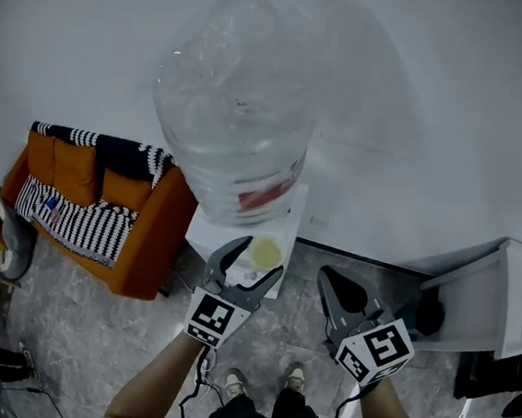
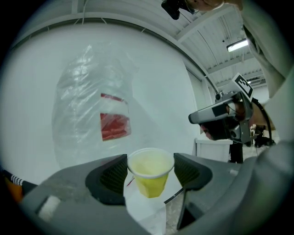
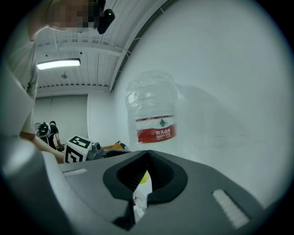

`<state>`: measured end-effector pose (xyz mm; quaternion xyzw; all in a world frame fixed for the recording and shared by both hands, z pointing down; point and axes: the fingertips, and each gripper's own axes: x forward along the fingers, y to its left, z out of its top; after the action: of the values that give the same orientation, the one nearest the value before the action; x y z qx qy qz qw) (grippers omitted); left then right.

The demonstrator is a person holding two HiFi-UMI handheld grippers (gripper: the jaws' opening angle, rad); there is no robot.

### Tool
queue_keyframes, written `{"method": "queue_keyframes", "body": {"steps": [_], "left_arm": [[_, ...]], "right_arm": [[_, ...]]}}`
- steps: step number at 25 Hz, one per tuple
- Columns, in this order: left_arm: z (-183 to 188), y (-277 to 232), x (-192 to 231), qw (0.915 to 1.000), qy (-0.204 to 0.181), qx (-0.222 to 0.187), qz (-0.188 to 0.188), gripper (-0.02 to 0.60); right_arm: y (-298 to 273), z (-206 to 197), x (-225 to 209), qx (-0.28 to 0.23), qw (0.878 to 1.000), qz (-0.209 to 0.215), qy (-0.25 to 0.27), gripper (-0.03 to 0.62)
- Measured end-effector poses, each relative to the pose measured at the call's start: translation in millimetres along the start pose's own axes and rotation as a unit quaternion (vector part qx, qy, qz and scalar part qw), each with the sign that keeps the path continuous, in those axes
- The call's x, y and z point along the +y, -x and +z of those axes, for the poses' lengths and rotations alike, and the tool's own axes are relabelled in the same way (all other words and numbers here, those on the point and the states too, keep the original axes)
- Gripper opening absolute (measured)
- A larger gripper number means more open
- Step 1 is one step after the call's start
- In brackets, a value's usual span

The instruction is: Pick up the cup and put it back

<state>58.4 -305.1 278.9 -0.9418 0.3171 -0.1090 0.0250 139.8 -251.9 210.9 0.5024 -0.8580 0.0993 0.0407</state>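
Note:
A small yellow cup (image 1: 266,250) stands on the white top of a water dispenser (image 1: 204,235), just in front of the big clear bottle (image 1: 234,108). My left gripper (image 1: 258,257) is open, with a jaw on either side of the cup. In the left gripper view the cup (image 2: 151,183) sits between the two dark pads (image 2: 112,176), close to them, and I see no squeeze on it. My right gripper (image 1: 329,280) hangs to the right of the dispenser, shut and empty. In the right gripper view its jaws (image 3: 147,156) meet at the tips, with a sliver of yellow showing behind them.
An orange sofa (image 1: 104,205) with striped cushions stands left of the dispenser. A white cabinet (image 1: 497,302) stands at the right. A white wall runs behind the bottle (image 3: 151,110). The person's feet are on the grey floor (image 1: 262,380) below the grippers.

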Motion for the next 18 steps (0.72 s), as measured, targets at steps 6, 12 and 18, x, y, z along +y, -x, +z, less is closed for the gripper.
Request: {"method": "queue_keyframes", "body": {"steps": [6,12,18], "left_arm": [[-51.3,-17.7,6.1,0.9993,0.021,0.028,0.008,0.330],[-96.3,-37.3,19.7,0.9972,0.052,0.041,0.033,0.330],[-114.4,-52.0,28.3,0.9967,0.046,0.031,0.059,0.331]], "right_arm": [[-13.6,-38.6,-17.0,0.030,0.999,-0.001,-0.011,0.003],[-20.2,-73.2,-26.3,0.057,0.998,-0.006,-0.031,0.003],[-26.4,-101.8,-28.5,0.079,0.996,-0.002,-0.040,0.003]]}}
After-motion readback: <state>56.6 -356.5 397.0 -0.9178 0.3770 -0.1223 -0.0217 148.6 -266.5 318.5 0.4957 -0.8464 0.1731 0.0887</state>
